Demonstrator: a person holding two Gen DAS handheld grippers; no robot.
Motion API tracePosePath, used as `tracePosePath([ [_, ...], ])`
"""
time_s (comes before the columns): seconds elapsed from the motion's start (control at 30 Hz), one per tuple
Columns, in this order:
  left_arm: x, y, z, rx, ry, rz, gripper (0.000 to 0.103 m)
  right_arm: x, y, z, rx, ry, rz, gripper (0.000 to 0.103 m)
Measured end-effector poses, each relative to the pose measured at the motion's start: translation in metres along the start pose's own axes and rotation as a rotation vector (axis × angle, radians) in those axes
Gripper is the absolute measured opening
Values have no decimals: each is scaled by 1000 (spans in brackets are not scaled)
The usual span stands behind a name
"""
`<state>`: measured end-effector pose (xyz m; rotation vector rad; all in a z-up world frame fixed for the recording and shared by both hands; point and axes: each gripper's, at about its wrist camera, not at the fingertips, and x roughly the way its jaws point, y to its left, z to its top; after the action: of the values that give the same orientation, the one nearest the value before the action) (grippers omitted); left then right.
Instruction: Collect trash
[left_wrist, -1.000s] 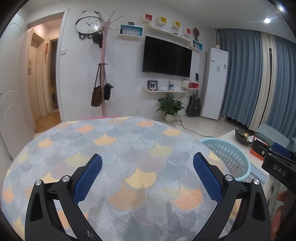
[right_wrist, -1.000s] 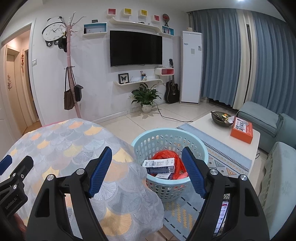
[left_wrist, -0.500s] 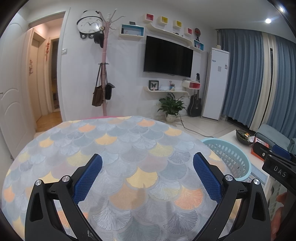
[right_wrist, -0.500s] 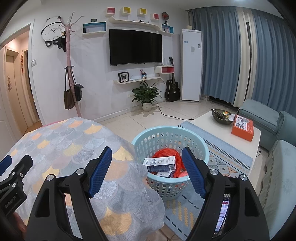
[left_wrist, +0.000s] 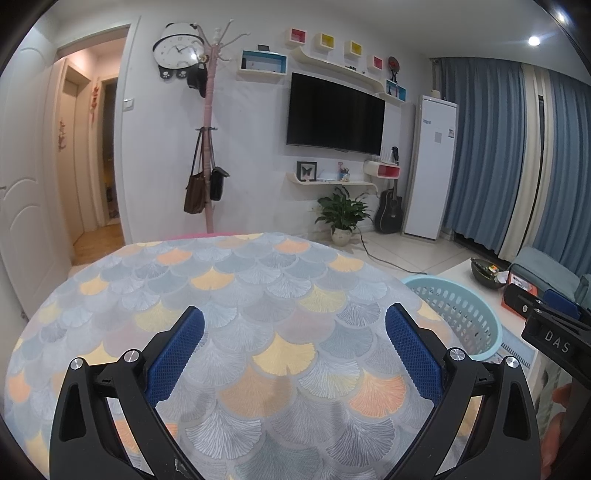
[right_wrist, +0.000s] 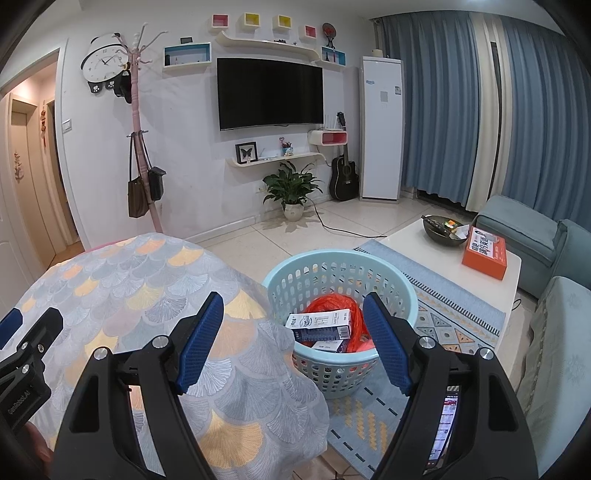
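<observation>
Living room with white wall, TV (right_wrist: 269, 94) and blue curtains (right_wrist: 517, 110) fills both views. We hover over a round table (left_wrist: 221, 295) under a fan-pattern cloth; its top is bare in both views.

Left wrist view shows only the rim and side of the light blue basket (left_wrist: 461, 314) past the table edge, contents hidden. Right wrist view looks into that basket (right_wrist: 295, 273), on the floor just beside the table: trash sits inside, an orange bag (right_wrist: 325, 308) with a white-and-blue carton (right_wrist: 319, 325) on top and a second carton (right_wrist: 327, 346) under it. Only the right view shows the coffee table (right_wrist: 424, 240), orange box (right_wrist: 484, 251) and dark bowl (right_wrist: 443, 229) fully, plus the sofa (right_wrist: 524, 229).

Our left gripper (left_wrist: 295, 332) stands wide, nothing between the blue pads. Our right gripper (right_wrist: 293, 325) is wide too, empty, with the basket behind the gap.

Versus a second ago: nearly nothing changes, both claws same width, same spot; the left view only shifts by a hair.
</observation>
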<state>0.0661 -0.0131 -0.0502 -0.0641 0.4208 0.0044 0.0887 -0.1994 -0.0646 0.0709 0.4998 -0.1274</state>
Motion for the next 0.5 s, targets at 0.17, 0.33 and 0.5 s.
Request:
tracePosePath([
  [0.17,-2,-1,0,-1,-1,2,95,0,0,0,1,1,-1,74],
  [0.33,-3,-3,0,-2,-3,3,95,2,-1,1,5,9,0,74],
  [0.5,-4,-4,0,-1,-4,5,95,3,-1,0,2,7,-1,74],
])
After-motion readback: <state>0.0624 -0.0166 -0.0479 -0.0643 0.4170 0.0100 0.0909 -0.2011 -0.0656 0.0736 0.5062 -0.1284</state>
